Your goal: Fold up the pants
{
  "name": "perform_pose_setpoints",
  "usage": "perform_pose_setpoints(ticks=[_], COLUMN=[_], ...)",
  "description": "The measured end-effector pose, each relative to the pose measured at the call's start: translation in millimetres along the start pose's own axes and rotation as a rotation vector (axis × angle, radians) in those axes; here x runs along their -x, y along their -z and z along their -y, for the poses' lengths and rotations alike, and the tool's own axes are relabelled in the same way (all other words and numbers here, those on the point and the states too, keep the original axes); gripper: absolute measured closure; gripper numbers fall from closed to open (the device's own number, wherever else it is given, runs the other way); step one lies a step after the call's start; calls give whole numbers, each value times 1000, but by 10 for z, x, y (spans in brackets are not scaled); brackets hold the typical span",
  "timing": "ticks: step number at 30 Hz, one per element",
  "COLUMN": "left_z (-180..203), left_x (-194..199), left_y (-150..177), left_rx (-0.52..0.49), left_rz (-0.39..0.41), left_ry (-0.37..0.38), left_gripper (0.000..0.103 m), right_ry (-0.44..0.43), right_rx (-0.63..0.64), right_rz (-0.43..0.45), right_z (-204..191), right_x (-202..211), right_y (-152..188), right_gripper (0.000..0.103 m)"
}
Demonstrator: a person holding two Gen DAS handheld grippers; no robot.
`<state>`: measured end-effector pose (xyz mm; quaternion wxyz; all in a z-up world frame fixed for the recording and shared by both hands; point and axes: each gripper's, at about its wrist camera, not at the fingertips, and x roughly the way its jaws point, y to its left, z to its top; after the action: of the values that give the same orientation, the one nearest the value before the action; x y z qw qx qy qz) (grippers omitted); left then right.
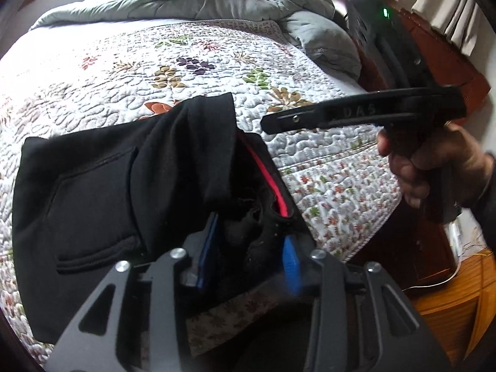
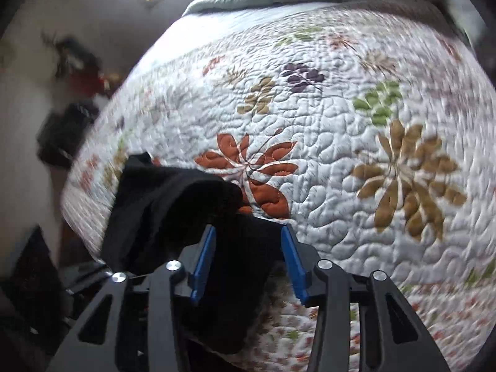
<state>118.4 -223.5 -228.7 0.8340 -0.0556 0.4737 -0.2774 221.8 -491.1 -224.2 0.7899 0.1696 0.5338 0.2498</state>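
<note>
Bedroom: a bed under a white quilted bedspread stitched with leaf motifs in rust, tan, green and purple. A grey-green comforter lies bunched at the far end of the bed. A dark wooden bed frame runs along the bed's right side, with pleated curtains beyond it.

Pants: black, bunched and partly folded, lying on the bedspread at the near edge of the bed; a patch pocket faces up and a red band shows inside the waist opening.

Left tongs: blue pads apart, black fabric of the pants lying between them; the pads do not visibly press on it.

Right tongs: blue pads apart, over a fold of the pants at the near edge of the bed, cloth between them and not pinched. In the left wrist view the same tool appears side-on to the right of the pants, gripped by a hand. The right wrist view is motion-blurred.
</note>
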Motion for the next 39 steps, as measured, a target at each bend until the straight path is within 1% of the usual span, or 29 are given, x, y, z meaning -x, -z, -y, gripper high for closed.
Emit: perform_pose_setpoints(ticks=[1, 2, 3, 4, 5, 6, 8, 9, 11, 12, 14, 16, 17, 18, 19, 21, 22, 24, 25, 26, 27, 28, 30, 33, 35, 37, 39], left_z=[-20, -52, -96, -130, -189, -263, -441, -527, -794, -958, -1233, -1448, -1521, -1583, -1646, -1758, -1804, -1898, -1944, -1967, -1982, -1990, -1974, -1946, -1891, -1829, -1777], left_x=[40, 92, 164, 210, 279, 348, 486, 542, 677, 730, 782, 804, 806, 810, 802, 768, 747, 714, 704, 698, 699, 699, 706, 746, 781, 813, 796], left_y=[12, 22, 34, 50, 60, 75, 96, 95, 78, 62, 15, -20, -22, -33, -28, -2, 8, 28, 54, 67, 78, 76, 60, 7, -36, -69, -82], left_rx=[16, 36, 61, 78, 100, 121, 154, 167, 193, 213, 253, 278, 282, 286, 292, 312, 327, 358, 374, 386, 394, 394, 382, 368, 349, 330, 323], left_rz=[3, 11, 22, 27, 32, 38, 66, 80, 115, 129, 127, 122, 123, 120, 110, 97, 93, 91, 92, 91, 92, 93, 94, 106, 118, 134, 139], left_ry=[41, 87, 124, 144, 176, 198, 191, 178, 131, 105, 92, 66, 52, 51, 55, 87, 103, 120, 130, 131, 130, 134, 129, 136, 146, 158, 171], left_gripper=[50, 39, 31, 28, 25, 24, 20, 18, 17, 16, 16, 16, 16, 16, 16, 16, 16, 16, 16, 16, 16, 16, 16, 16, 16, 16, 16], right_ry=[-79, -173, -240, -292, -316, -324, -313, -315, -344, -344, -319, -337, -357, -363, -350, -339, -343, -348, -361, -379, -367, -338, -317, -270, -259, -242, -220], right_rx=[-84, -163, -214, -250, -272, -288, -304, -311, -330, -332, -341, -346, -328, -313, -296, -289, -301, -304, -301, -312, -306, -278, -235, -154, -136, -148, -198], right_rz=[22, 51, 68, 69, 66, 57, 28, 15, 7, 2, -5, -13, -35, -60, -87, -100, -99, -99, -104, -105, -100, -92, -76, -22, 16, 39, 24], right_z=[77, 141, 169, 170, 164, 155, 151, 160, 183, 184, 188, 142, 78, 23, -40, -84, -84, -92, -111, -123, -163, -228, -326, -518, -546, -439, -247], right_x=[44, 70, 62, 15, -40, -103, -254, -327, -406, -444, -500, -548, -590, -648, -718, -808, -839, -874, -885, -885, -880, -829, -697, -331, -123, -6, -92], right_y=[39, 101, 158, 218, 259, 293, 366, 398, 431, 432, 425, 416, 410, 406, 407, 403, 400, 395, 397, 403, 411, 407, 401, 344, 350, 391, 472], right_gripper=[36, 29, 28, 27, 26, 25, 24, 24, 24, 24, 22, 22, 22, 22, 22, 22, 25, 58, 84, 84, 85, 86, 86, 86, 86, 86, 86])
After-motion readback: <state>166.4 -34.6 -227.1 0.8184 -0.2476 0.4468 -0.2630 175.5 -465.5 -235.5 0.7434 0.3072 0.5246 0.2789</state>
